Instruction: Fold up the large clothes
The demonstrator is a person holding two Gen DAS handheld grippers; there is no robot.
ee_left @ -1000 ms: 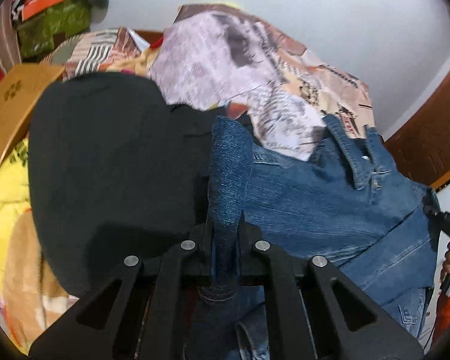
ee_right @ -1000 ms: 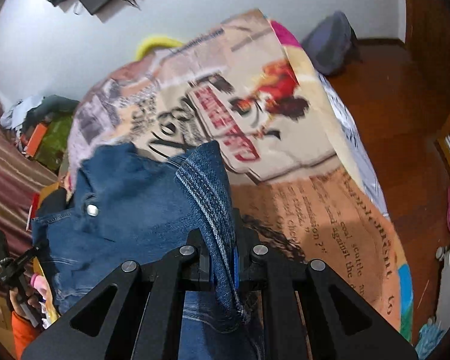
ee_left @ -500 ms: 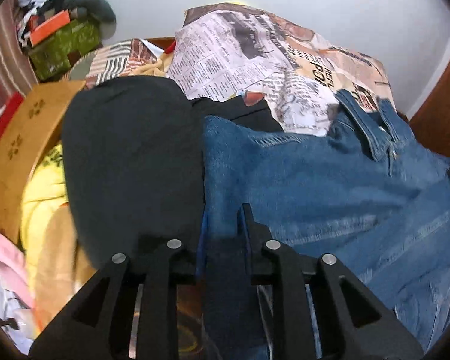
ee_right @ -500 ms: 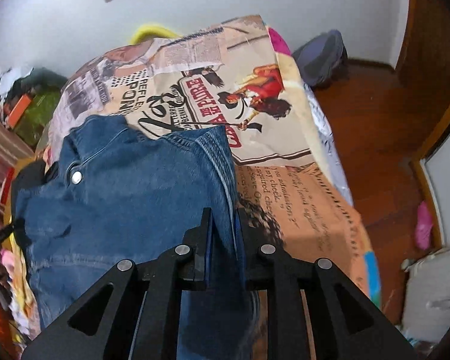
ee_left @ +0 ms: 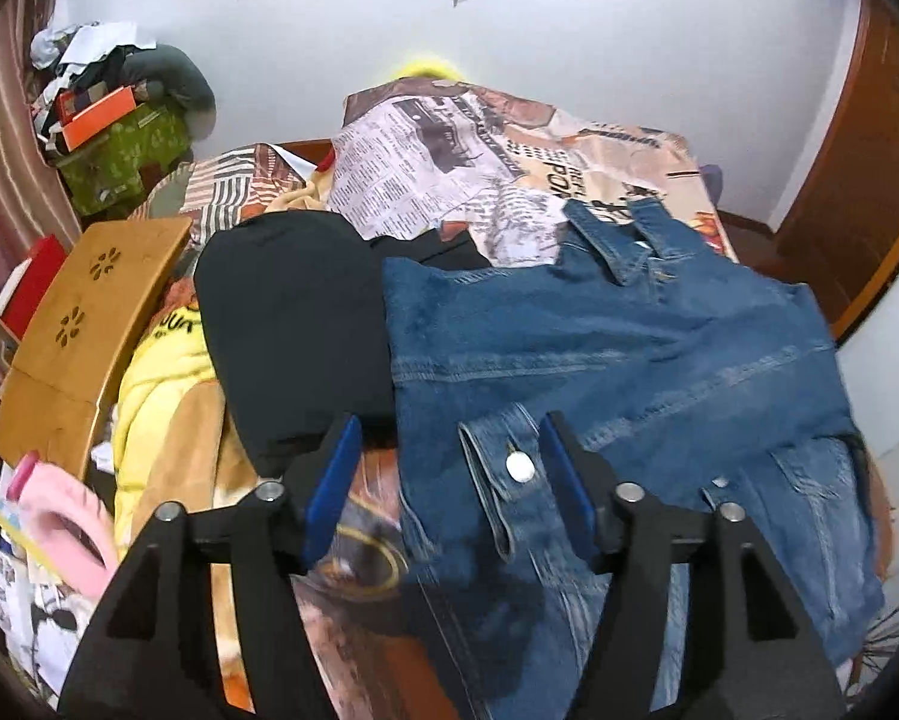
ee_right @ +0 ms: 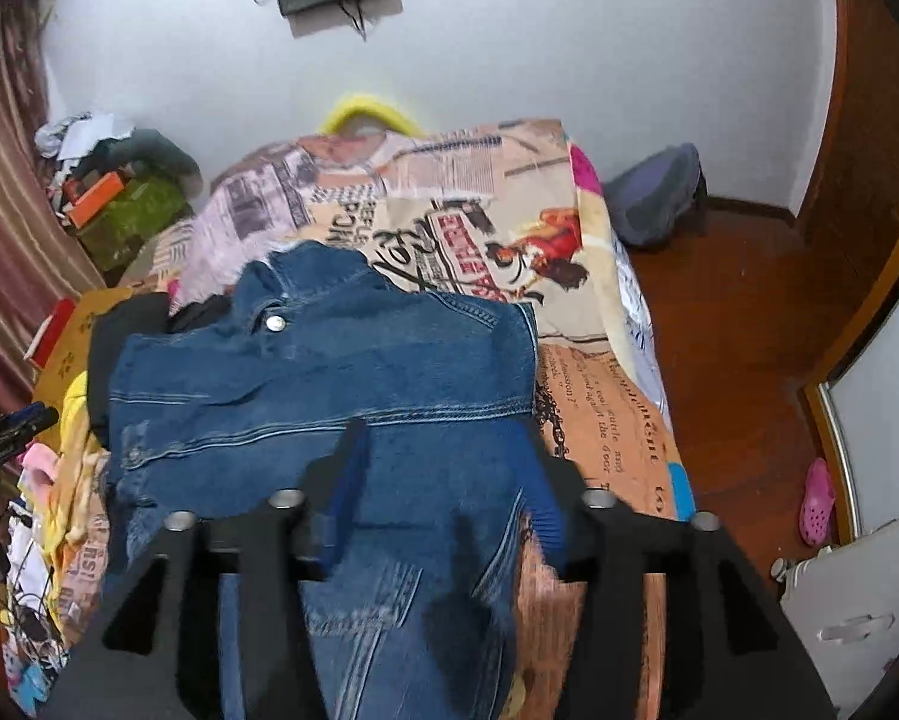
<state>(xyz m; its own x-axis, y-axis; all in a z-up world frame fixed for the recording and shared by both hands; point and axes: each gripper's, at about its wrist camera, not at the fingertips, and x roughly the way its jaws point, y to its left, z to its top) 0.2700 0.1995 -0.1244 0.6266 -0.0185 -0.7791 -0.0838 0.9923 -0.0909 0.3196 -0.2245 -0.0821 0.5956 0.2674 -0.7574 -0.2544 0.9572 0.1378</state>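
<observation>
A blue denim jacket [ee_left: 617, 360] lies spread on the bed, collar toward the far wall; it also shows in the right wrist view [ee_right: 329, 384]. My left gripper [ee_left: 449, 438] is open and empty, above the jacket's near left edge and a buttoned cuff. My right gripper [ee_right: 443, 450] is open and empty above the jacket's near right part. A black garment [ee_left: 293, 336] lies to the jacket's left, partly under it.
The bed has a newspaper-print cover [ee_right: 485, 216]. A yellow garment [ee_left: 155, 384], a wooden board [ee_left: 89, 318] and clutter sit on the left. A green box [ee_left: 125, 150] stands at the back left. Wooden floor [ee_right: 737, 324] and a pink shoe [ee_right: 815, 498] lie to the right.
Both grippers held denim edges before; now both have opened, let go and pulled back upward. The jacket now lies flat on the bed.
</observation>
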